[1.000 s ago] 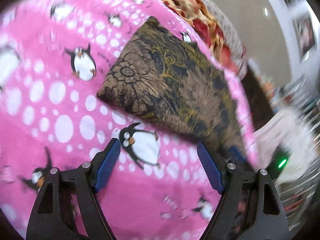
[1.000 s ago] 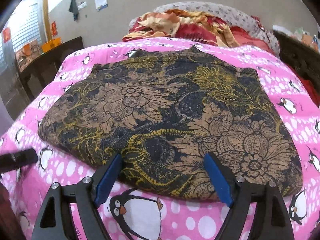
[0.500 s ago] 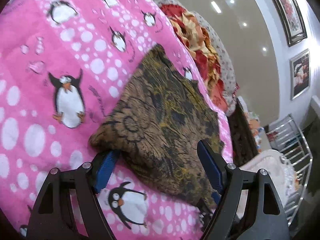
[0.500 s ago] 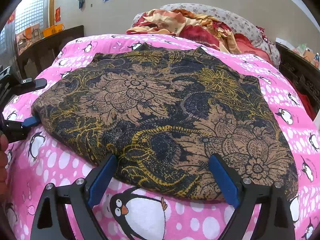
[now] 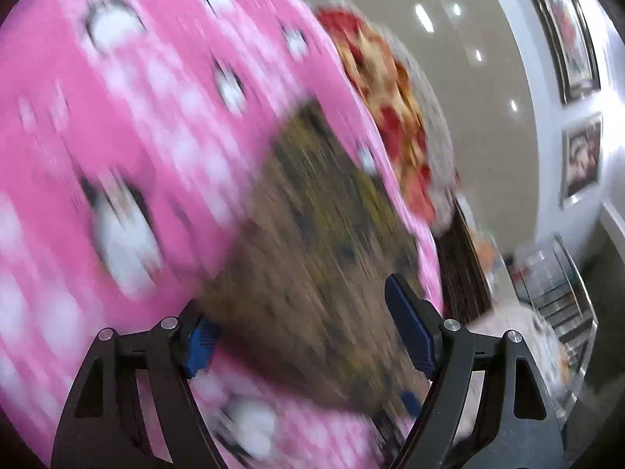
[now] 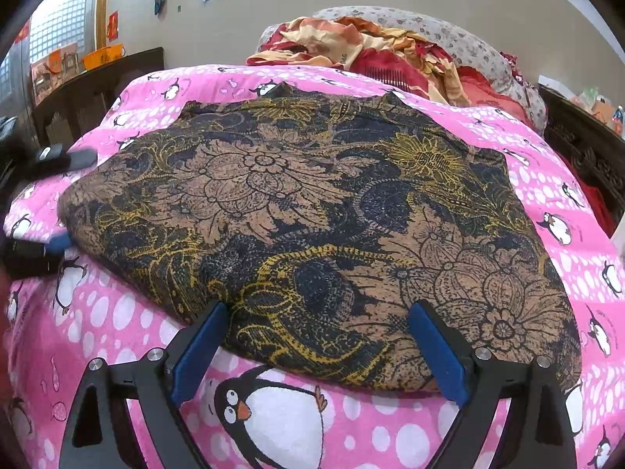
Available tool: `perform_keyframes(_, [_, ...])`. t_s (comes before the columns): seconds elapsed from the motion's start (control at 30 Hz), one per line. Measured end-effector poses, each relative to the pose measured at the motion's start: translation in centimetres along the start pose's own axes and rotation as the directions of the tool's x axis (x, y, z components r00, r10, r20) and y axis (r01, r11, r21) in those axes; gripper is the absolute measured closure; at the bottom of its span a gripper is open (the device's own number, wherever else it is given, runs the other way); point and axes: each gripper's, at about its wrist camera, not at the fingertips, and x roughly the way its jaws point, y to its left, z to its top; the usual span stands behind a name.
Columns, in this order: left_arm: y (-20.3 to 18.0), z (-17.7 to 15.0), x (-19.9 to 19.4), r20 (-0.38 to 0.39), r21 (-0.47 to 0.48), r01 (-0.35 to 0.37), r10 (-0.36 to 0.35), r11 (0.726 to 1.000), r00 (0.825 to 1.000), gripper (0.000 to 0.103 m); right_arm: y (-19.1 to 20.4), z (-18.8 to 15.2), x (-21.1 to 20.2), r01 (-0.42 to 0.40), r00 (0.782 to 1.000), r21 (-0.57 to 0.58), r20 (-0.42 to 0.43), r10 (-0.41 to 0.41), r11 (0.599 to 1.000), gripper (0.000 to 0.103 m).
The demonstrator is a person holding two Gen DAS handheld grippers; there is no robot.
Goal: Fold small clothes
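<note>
A brown, black and gold floral garment (image 6: 312, 226) lies spread flat on a pink penguin blanket (image 6: 297, 426). My right gripper (image 6: 316, 346) is open, its blue pads straddling the garment's near hem. My left gripper (image 5: 312, 336) is open at the garment's left corner; the blurred garment (image 5: 312, 258) fills the space between its fingers. The left gripper also shows in the right wrist view (image 6: 47, 203), one finger above and one below the garment's left corner.
A heap of red and orange cloth (image 6: 375, 54) and a grey floral pillow (image 6: 461, 43) lie at the far end of the bed. Dark wooden furniture (image 6: 97, 90) stands at left and a dark wooden frame (image 6: 586, 148) at right.
My left gripper has pushed further onto the garment's left corner, and its view is now blurred by motion. My right gripper has crept slightly closer to the near hem.
</note>
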Motion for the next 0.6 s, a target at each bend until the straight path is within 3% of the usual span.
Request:
perform_keyframes(0.07, [-0.1,0.3,0.2,-0.029,-0.008,0.041,-0.041,0.999,0.999,0.025,0.0,0.0,0.0,0.001,1.000,-0.001,0.000,-0.001,1.000,0.010])
perform_keyframes(0.13, [-1.7,-0.9,0.7,-0.116,0.063,0.118,-0.110,0.991,0.987,0.025,0.0,0.0,0.0,-0.001,1.000,0.000,0.000,0.001,1.000,0.010])
perform_keyframes(0.2, [-2.8,-1.9,0.8,-0.154,0.132,0.144,-0.123,0.981,0.980,0.025,0.0,0.0,0.0,0.000,1.000,0.000,0.000,0.000,1.000,0.010])
perform_keyframes(0.23, [-3.0,-1.8,0.3,-0.118,0.179,0.111,-0.091,0.978,0.989,0.025,0.0,-0.1,0.0,0.000,1.000,-0.001,-0.001,0.000,1.000,0.010])
perform_keyframes(0.27, [-2.4,-1.3,0.0,-0.083,0.162,0.083,-0.070,0.983,0.994,0.025,0.0,-0.1,0.0,0.000,1.000,-0.001,0.000,0.000,1.000,0.010])
perform_keyframes(0.33, [-0.3,-0.2,0.2,-0.053,0.037,0.062,-0.060,0.997,0.997,0.025,0.0,-0.1,0.0,0.000,1.000,-0.001,0.000,0.000,1.000,0.010])
perform_keyframes(0.37, [-0.1,-0.1,0.6,-0.064,0.022,0.050,-0.048,0.999,0.997,0.025,0.1,-0.1,0.0,0.001,1.000,-0.001,-0.001,-0.001,1.000,0.010])
perform_keyframes(0.5, [-2.2,-1.5,1.3,-0.147,0.128,0.085,-0.066,0.988,0.987,0.025,0.0,0.1,0.1,-0.001,1.000,0.000,-0.017,0.001,1.000,0.010])
perform_keyframes(0.6, [-1.4,-1.2,0.2,-0.061,0.125,-0.017,0.025,0.992,0.998,0.025,-0.1,2.1,-1.0,-0.038,0.998,-0.015,-0.056,0.037,0.999,0.010])
